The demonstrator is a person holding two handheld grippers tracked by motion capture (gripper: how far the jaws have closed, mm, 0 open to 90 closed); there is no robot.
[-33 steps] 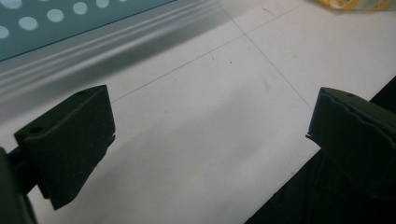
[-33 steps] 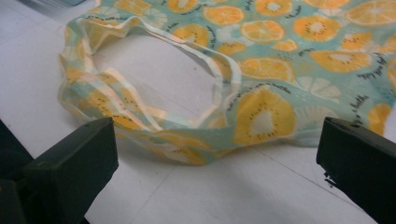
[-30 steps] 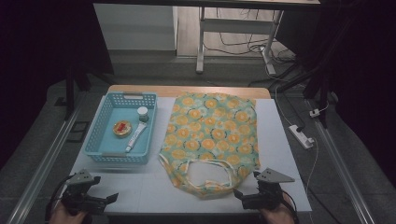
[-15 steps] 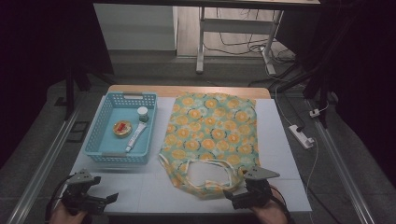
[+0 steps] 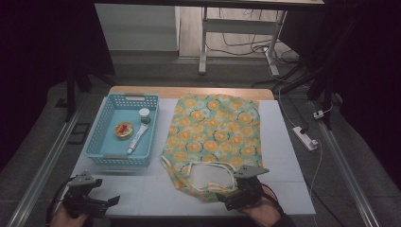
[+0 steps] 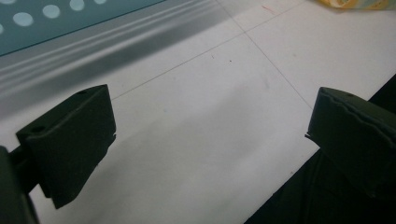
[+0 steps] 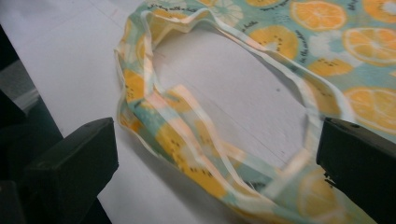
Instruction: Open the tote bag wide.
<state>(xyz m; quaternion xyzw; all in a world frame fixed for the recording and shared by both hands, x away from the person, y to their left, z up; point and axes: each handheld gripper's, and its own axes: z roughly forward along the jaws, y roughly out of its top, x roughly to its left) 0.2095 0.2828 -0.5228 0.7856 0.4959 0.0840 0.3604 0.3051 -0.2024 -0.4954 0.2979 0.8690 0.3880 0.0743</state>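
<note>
A fabric tote bag (image 5: 215,135) printed with orange slices lies flat in the middle of the white table (image 5: 283,156), its handle loops (image 5: 208,176) toward me. My right gripper (image 5: 228,198) is at the near end of the bag, open, and low over the handles. In the right gripper view the handle loop (image 7: 187,135) lies between and just beyond the open jaws of the right gripper (image 7: 217,154). My left gripper (image 5: 101,203) hovers open near the table's front left corner; the left gripper (image 6: 210,126) has only bare tabletop between its jaws.
A blue plastic basket (image 5: 101,142) stands at the left. It holds a small white-lidded jar (image 5: 144,115), a round tin (image 5: 124,130) and a tube (image 5: 137,138). A power strip (image 5: 306,138) lies on the floor beyond the table's right edge. The basket's wall (image 6: 56,23) shows ahead of the left gripper.
My right gripper has moved left onto the bag's handle end. The left gripper has hardly moved.
</note>
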